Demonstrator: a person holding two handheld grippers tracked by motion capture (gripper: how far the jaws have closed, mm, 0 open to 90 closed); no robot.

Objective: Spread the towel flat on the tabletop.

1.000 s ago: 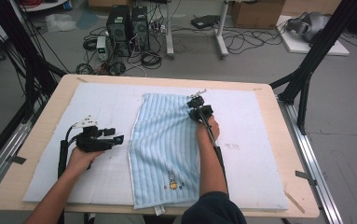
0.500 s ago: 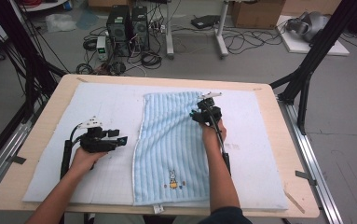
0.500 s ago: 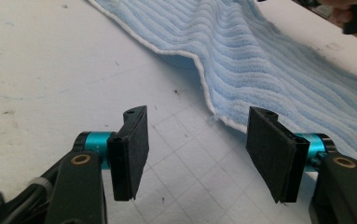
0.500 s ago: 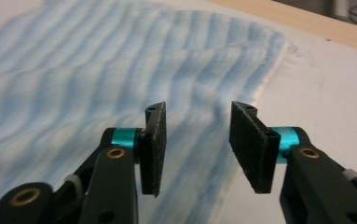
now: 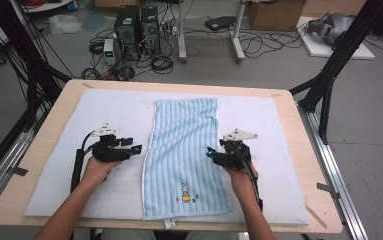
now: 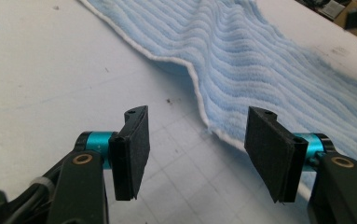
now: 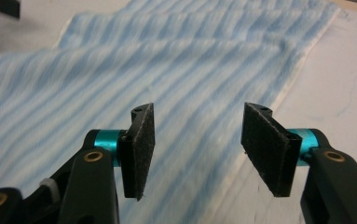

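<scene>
On the white-padded table point(image 5: 54, 200), I am flanking the pale blue ribbed towel point(image 5: 184, 150) for a long-edge fold: left tool point(image 5: 135, 148) and right tool point(image 5: 210, 151) both half-open, empty, right jaws just opening.

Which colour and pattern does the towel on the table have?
The towel is light blue with wavy ribbed stripes and a white edge; the left gripper view shows it best.
</scene>
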